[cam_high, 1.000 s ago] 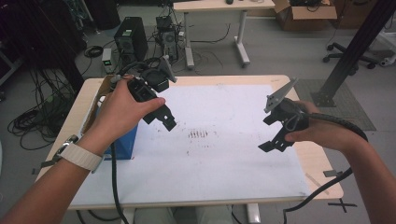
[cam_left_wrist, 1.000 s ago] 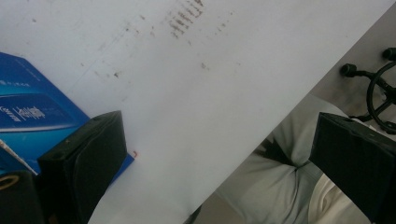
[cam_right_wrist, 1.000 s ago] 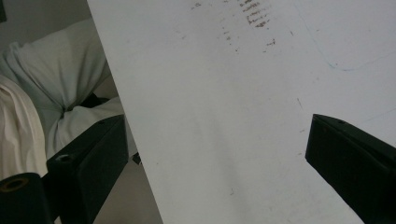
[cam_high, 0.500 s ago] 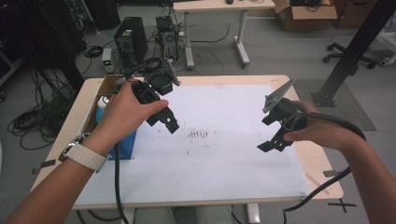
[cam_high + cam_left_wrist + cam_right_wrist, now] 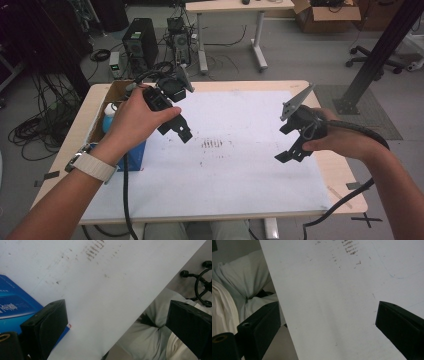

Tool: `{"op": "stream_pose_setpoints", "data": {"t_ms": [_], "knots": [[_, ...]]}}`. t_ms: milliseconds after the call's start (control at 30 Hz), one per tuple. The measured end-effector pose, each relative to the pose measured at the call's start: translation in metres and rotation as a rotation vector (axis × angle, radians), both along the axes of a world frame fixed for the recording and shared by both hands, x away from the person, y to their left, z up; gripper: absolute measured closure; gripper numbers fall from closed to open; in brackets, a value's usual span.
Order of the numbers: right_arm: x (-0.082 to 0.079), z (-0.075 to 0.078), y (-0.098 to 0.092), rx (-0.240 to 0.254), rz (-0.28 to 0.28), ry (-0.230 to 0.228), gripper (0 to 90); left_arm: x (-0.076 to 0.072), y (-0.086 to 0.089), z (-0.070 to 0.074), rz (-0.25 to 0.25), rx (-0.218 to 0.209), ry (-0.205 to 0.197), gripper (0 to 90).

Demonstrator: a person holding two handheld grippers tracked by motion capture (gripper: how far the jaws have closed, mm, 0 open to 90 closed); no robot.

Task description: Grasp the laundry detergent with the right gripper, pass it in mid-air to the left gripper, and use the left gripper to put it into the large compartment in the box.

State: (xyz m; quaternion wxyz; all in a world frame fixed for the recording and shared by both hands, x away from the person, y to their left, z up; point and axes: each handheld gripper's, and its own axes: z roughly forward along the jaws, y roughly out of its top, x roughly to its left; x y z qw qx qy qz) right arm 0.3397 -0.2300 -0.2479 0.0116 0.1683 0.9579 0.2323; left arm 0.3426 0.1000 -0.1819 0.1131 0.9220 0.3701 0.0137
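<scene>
Both the left gripper [image 5: 176, 129] and right gripper [image 5: 292, 149] hover empty, jaws spread, beside the blue box [image 5: 131, 153]; reaching for it likely comes next.

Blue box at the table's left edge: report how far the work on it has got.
Done: nothing visible; the blue box lies on the white table, untouched. In hand: the left gripper hovers nearby, jaws open and empty. The right gripper is open too. Left: reaching and gripping the box.
</scene>
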Motion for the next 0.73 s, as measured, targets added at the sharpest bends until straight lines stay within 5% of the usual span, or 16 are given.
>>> {"op": "stream_pose_setpoints", "data": {"t_ms": [733], "knots": [[-0.0013,-0.0023,-0.0014,0.004,0.001,0.005,6.1,0.0004,0.0004,-0.0004,-0.001,-0.002,0.0,4.4]]}}
